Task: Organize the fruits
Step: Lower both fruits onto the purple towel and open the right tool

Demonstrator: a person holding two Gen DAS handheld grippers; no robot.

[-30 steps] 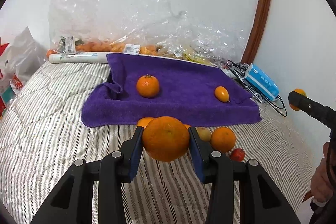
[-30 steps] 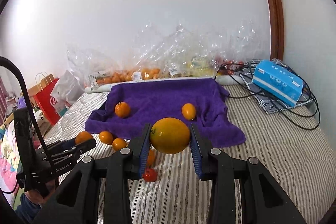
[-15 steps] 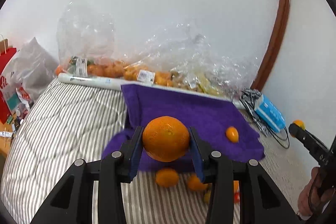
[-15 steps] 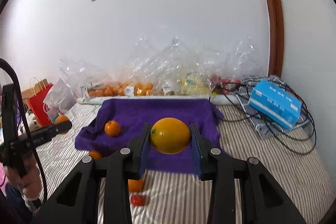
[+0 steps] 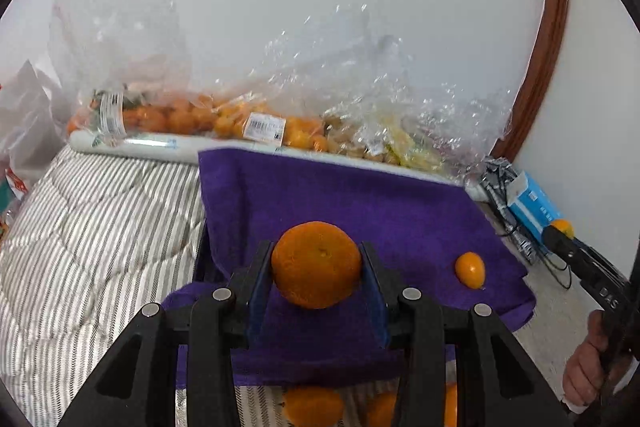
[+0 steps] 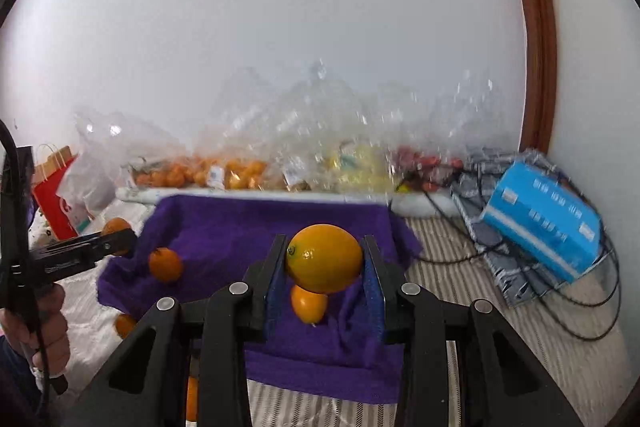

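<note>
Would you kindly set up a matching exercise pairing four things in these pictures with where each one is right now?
Things:
1. orange
2. yellow citrus
3. blue box
4. small oval fruit

Places:
A. lying on the purple towel
B. between the right gripper fingers
C. on the cables by the wall
D. between the left gripper fingers

Pairs: 1-D, 2-B, 3-C, 4-A

"DAS" partly legible on right claw (image 5: 562, 241) body.
</note>
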